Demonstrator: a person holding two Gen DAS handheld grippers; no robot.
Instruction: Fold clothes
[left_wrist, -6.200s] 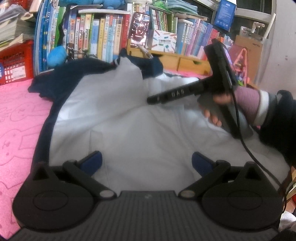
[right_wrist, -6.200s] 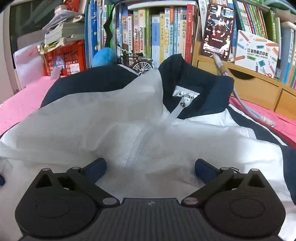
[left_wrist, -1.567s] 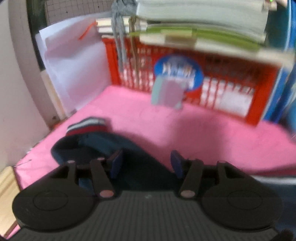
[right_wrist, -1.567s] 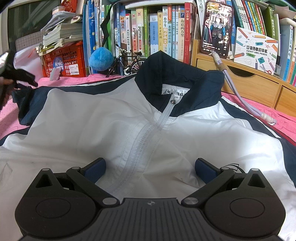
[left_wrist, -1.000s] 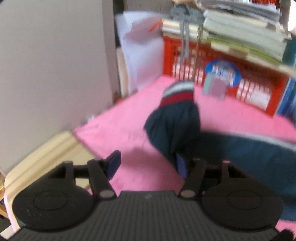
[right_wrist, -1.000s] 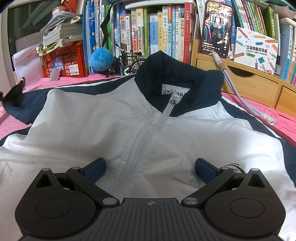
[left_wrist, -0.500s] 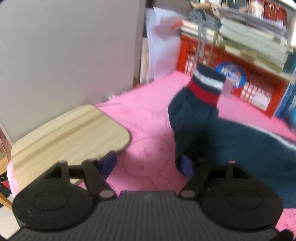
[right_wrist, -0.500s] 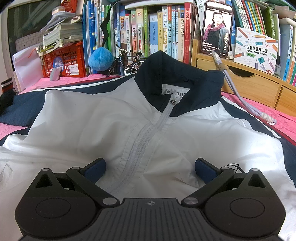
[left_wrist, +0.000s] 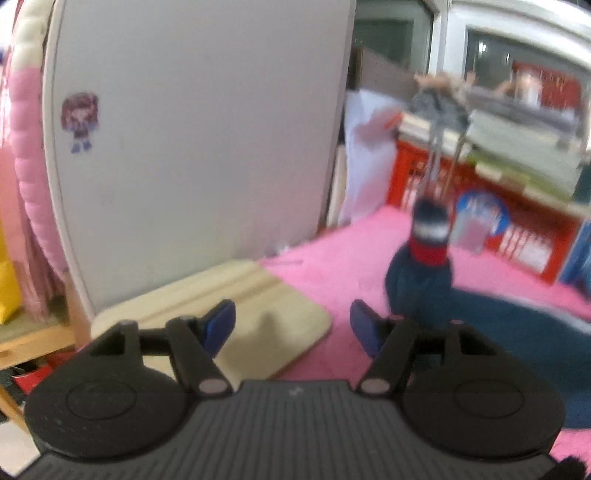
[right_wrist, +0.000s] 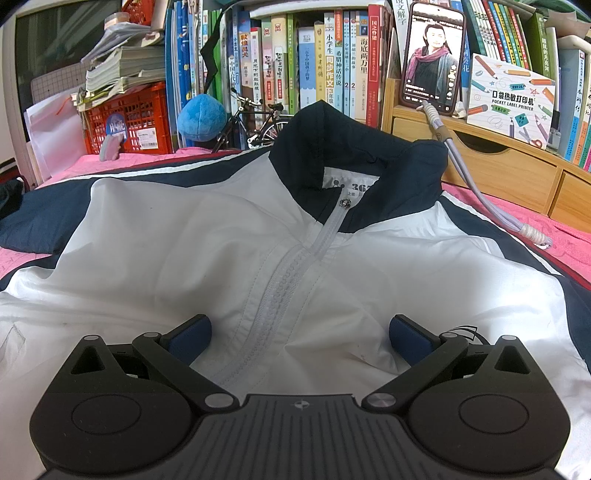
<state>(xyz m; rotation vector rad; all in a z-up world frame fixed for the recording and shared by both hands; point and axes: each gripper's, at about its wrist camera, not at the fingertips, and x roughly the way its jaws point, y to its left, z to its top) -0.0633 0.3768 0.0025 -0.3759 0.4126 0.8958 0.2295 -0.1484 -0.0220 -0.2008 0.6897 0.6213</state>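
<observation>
Your right gripper (right_wrist: 299, 334) hangs low over the jacket (right_wrist: 229, 258), which lies face up on the pink cover (right_wrist: 546, 229) with its front spread wide; the jaws are spread, one blue pad on each side of the white zip (right_wrist: 291, 266), and nothing is pinched between them. The navy collar (right_wrist: 332, 147) stands up at the far end, just in front of the books (right_wrist: 325, 62), and the zip pull sits right at its base. A phone (right_wrist: 432, 55) leans on the wooden shelf (right_wrist: 491, 166), and its cable (right_wrist: 484, 199) trails down beside the jacket's shoulder. The red crate (right_wrist: 129, 118) and a blue plush (right_wrist: 201, 116) sit at the back on the left. Your left gripper (left_wrist: 291, 326) is off at the jacket's far side, the view blurred; its jaws are closing with only the cover and the corner of a wooden board (left_wrist: 236, 306) showing in the gap, gripping nothing. The navy sleeve (left_wrist: 480, 321) lies just to the right of the right-hand pad, and you cannot tell whether that pad touches the cloth. The sleeve's striped cuff (left_wrist: 430, 240) sticks up in front of the crate, near a white panel (left_wrist: 192, 140)
</observation>
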